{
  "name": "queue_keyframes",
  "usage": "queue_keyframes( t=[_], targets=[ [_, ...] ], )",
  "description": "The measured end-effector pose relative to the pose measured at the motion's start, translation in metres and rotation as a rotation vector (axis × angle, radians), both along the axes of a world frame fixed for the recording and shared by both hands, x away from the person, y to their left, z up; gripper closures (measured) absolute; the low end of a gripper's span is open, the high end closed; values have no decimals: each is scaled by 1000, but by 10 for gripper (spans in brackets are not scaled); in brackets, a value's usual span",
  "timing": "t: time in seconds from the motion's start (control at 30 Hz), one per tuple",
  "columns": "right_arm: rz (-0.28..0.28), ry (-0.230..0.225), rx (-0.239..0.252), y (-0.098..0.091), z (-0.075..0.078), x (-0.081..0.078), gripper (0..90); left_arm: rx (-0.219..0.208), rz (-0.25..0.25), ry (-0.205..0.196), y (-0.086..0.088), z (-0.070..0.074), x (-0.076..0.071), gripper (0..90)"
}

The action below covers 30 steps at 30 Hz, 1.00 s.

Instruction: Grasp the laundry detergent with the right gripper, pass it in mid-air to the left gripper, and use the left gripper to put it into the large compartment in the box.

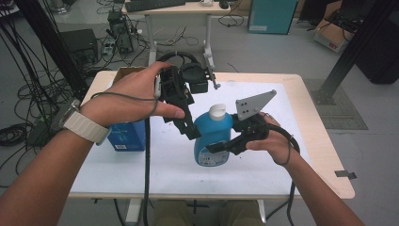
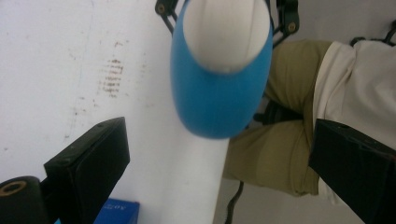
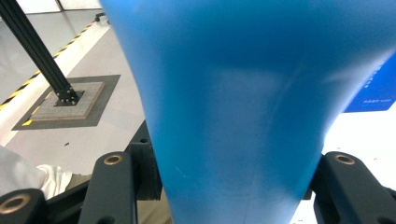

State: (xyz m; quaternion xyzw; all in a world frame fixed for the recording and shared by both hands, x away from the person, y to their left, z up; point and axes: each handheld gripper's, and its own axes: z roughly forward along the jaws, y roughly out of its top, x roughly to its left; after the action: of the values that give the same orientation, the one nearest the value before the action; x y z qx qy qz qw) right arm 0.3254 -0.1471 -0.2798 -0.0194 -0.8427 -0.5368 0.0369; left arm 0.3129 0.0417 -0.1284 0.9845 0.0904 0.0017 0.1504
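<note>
The blue bottle (image 1: 212, 136) with its white cap (image 1: 217, 111) stood over the white sheet (image 1: 164, 165) near the middle of the bench (image 1: 324, 155), tilted a little toward the far edge. The right gripper (image 1: 221, 147) clamped it low on its body: in the right gripper view the blue bottle (image 3: 233, 107) sat squeezed between the two black jaws, which pressed on either flank. Whether the bottle's base touched the sheet could not be told.

The left gripper (image 1: 188, 127) hung just beside the bottle's upper left shoulder, pointing down toward it. In the left gripper view its jaws stood wide apart with nothing between the pads, and the bottle (image 2: 222, 79) and white cap (image 2: 226, 35) lay beyond them, clear of both.

A dark blue box (image 1: 126, 135) stood on the bench left of the bottle, partly behind the left hand (image 1: 127, 96). A black stand (image 1: 195, 77) sat toward the far edge.
</note>
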Motion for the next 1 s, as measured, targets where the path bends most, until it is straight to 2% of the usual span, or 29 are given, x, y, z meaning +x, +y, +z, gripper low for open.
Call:
queue_keyframes(
  t=[0.17,0.33,0.43,0.67,1.0],
  targets=[
    [3,11,-7,3,-4,0,441,4,-4,-2,-2,-3,2,55],
    [4,22,-7,5,-6,1,442,-15,-1,3,-4,-5,5,56],
    [9,11,-7,6,-8,2,442,-21,-7,3,-5,-7,6,57],
    [8,17,-4,6,-9,3,442,-19,-9,19,-6,-13,7,57],
    [5,17,1,6,-11,4,441,-33,-15,13,-5,-16,7,57]
  ],
)
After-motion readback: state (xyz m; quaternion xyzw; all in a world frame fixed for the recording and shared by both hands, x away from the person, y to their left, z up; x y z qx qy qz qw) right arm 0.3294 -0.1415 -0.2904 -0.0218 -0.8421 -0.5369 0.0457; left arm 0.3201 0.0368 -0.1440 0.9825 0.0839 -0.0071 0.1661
